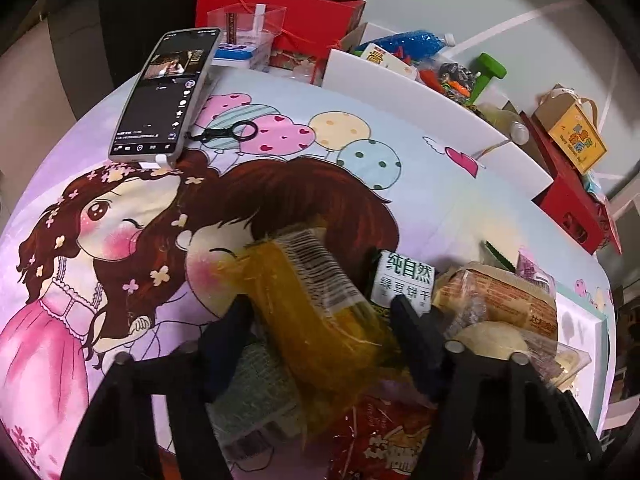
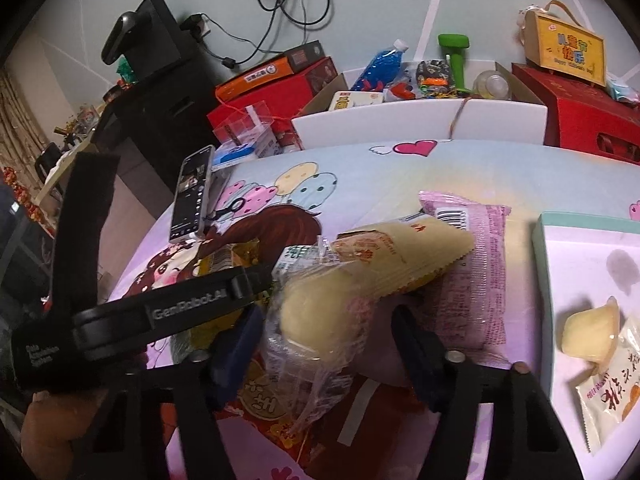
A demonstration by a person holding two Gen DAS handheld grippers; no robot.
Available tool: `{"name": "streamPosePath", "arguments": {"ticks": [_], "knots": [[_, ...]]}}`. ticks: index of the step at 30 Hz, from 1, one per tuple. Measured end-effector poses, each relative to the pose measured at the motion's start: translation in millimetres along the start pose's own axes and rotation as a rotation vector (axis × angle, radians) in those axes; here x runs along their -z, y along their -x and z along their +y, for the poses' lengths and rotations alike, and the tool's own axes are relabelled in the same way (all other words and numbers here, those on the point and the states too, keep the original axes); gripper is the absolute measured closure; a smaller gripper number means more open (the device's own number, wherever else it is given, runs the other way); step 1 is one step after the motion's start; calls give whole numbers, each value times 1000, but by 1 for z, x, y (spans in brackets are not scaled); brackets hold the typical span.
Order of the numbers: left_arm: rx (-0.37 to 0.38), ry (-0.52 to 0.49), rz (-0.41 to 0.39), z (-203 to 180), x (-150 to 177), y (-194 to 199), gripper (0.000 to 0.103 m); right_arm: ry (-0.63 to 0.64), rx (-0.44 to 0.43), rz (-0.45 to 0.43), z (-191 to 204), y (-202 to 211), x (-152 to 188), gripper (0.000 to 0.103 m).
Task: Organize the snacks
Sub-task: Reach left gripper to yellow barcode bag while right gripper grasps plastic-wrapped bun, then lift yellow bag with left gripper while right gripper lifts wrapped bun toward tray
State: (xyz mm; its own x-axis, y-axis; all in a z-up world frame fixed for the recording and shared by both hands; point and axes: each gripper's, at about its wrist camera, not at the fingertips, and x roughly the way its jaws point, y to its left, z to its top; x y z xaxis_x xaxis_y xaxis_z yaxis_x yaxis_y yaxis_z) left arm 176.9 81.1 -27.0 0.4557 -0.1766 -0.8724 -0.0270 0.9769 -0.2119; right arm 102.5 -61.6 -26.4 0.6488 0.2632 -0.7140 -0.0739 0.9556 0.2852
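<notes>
Left gripper [image 1: 320, 316] straddles yellow packet [image 1: 316, 312] — right gripper [image 2: 326, 328] straddles clear-wrapped bun [image 2: 320, 320].

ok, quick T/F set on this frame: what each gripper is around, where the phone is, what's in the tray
1. The left gripper has a yellow snack packet between its fingers. True.
2. The right gripper is over the phone. False: its fingers flank a clear-wrapped pale bun, and the phone lies far off on the cartoon tablecloth.
3. The phone's screen is lit. True.
4. The white tray holds nothing. False: a pale jelly cup and a cream sachet lie in it.
5. The pink packet sits inside the tray. False: it lies on the cloth beside the tray.
</notes>
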Motion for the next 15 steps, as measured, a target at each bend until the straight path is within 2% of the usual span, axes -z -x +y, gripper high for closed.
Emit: {"name": "streamPosePath", "arguments": {"ticks": [2,7,15], "knots": [[-4,-5,-2,-2,1,0,38,10,-14,2,3,0,1,51],[7,9,-9,1,0,2,46,32,-8,-8,7,2,2,58],[2,11,-20,2,-1,10,49,34,-23,-20,9,7,2,61]]}}
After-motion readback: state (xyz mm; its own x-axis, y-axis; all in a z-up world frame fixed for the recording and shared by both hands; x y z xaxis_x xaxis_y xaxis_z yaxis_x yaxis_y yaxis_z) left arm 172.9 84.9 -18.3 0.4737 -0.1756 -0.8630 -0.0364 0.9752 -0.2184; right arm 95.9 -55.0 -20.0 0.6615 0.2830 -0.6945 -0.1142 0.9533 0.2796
